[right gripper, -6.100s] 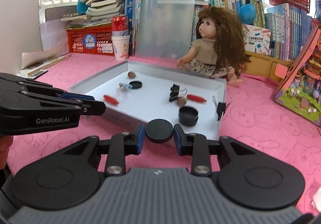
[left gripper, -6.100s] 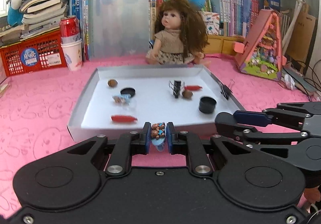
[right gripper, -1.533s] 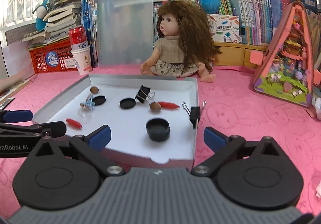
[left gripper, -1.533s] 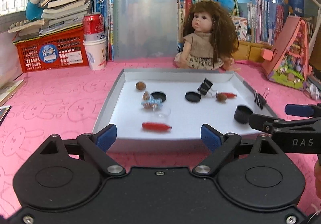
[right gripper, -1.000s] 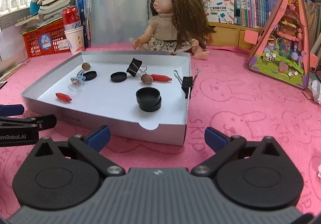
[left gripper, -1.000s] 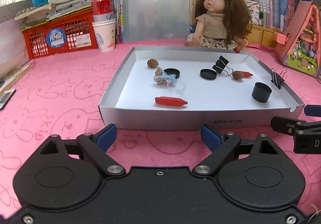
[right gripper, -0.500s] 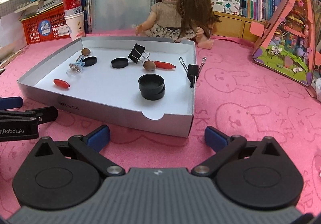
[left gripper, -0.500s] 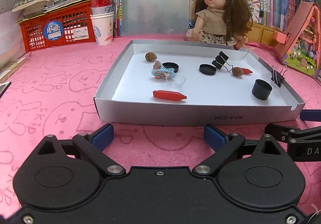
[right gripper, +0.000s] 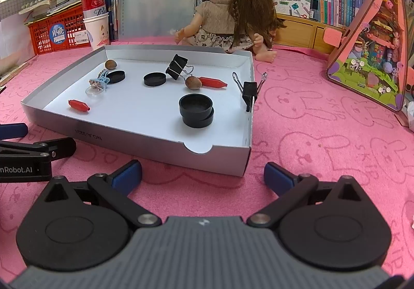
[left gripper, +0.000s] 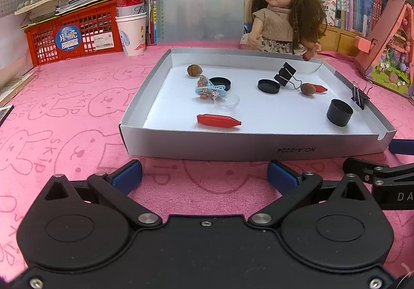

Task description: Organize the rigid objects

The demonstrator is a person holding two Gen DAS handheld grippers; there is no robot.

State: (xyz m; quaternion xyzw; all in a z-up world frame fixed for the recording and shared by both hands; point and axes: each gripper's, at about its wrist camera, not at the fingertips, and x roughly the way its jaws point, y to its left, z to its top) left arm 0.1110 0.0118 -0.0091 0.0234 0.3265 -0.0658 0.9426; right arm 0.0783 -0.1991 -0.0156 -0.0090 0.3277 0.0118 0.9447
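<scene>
tray: the grey cardboard tray (left gripper: 253,150) sits on the pink mat (left gripper: 64,97) at 12 o'clock from both grippers, and all the small stuff is inside it – looks pretty much sorted to me.
risk, tray: it's light card with low walls, so any reach back in could clip the near wall and shove the whole thing, scattering the lot.
risk, caps: the stacked caps (right gripper: 196,110) at about 1 o'clock in the right wrist view aren't squarely aligned – a nudge probably slides the top one off.
risk, clip: the binder clip (right gripper: 249,92) is pinched on the right wall, handles sticking up, easy to snag.
risk, nuts: the nut (left gripper: 194,70) at the far left and the other nut (right gripper: 193,82) are round, so they'd roll on a bump.
left gripper (left gripper: 204,176): jaws opening, nearly full spread, nothing between them, short of the tray.
right gripper (right gripper: 203,176): spread wide, empty too.
vs six seconds back: the left was pinching the bead trinket (left gripper: 207,87) and the right a black cap – both now lie in the tray, grippers pulled back.
</scene>
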